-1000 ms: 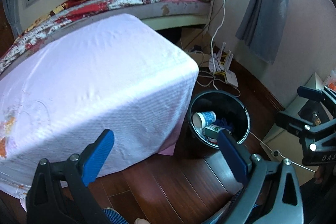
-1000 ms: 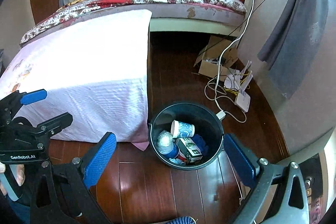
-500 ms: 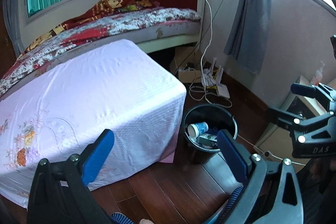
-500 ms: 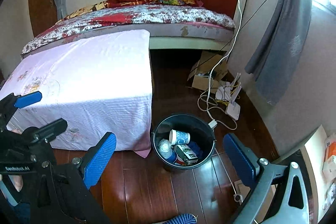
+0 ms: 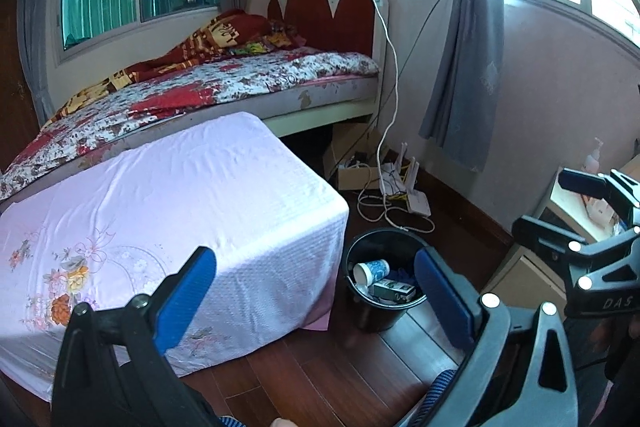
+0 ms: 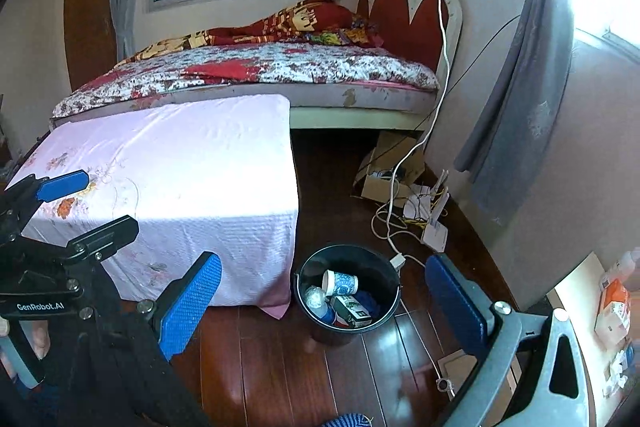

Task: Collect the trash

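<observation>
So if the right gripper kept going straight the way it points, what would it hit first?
Probably the black bucket on the floor, roughly midway between the open right gripper fingers; nothing shows in between, though depth is uncertain.

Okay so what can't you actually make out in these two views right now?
- Bottom of the black bin: both views, covered by the paper cup and carton.
- Carton's print: too small.
- Items on the side cabinet: right wrist view, cut off by the edge.
- Under the bed: dark.
</observation>
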### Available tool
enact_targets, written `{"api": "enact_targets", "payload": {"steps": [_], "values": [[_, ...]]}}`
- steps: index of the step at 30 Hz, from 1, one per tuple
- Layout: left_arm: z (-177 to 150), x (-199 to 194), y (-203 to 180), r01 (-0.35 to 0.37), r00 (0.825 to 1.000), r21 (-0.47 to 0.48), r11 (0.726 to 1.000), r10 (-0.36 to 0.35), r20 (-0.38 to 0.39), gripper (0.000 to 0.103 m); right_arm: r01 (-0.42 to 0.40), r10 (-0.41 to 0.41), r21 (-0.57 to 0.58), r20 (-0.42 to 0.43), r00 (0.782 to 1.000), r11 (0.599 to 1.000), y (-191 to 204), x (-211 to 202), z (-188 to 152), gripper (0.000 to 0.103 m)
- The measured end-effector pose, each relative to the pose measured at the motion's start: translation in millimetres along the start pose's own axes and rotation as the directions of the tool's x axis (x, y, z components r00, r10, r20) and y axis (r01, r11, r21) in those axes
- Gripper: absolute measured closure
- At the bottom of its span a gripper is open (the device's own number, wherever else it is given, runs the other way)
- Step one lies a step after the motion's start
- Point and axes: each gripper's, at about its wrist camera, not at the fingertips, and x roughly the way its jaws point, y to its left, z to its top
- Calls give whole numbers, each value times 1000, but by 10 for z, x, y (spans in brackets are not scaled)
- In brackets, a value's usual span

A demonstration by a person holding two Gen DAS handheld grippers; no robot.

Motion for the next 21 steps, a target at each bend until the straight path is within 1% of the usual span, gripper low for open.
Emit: {"api": "enact_targets", "payload": {"steps": [4, 8, 11, 21], "values": [[15, -113, 20, 7, 1000, -22, 1000, -6, 26, 1, 15, -16, 20, 34, 999, 1000, -68, -147, 9, 0], [19, -189, -80, 8, 999, 17, 1000, -9, 44, 1, 30, -31, 28, 58, 998, 999, -116, -286, 9, 0], [26, -232, -133, 11, 998, 28, 1000, -13, 59, 1, 42, -44, 38, 73, 996, 998, -150, -362, -2, 0], [49, -231, -177, 5, 998, 34, 999, -7, 66, 1, 55, -58, 53, 72, 996, 997, -218, -391, -11, 0]]}}
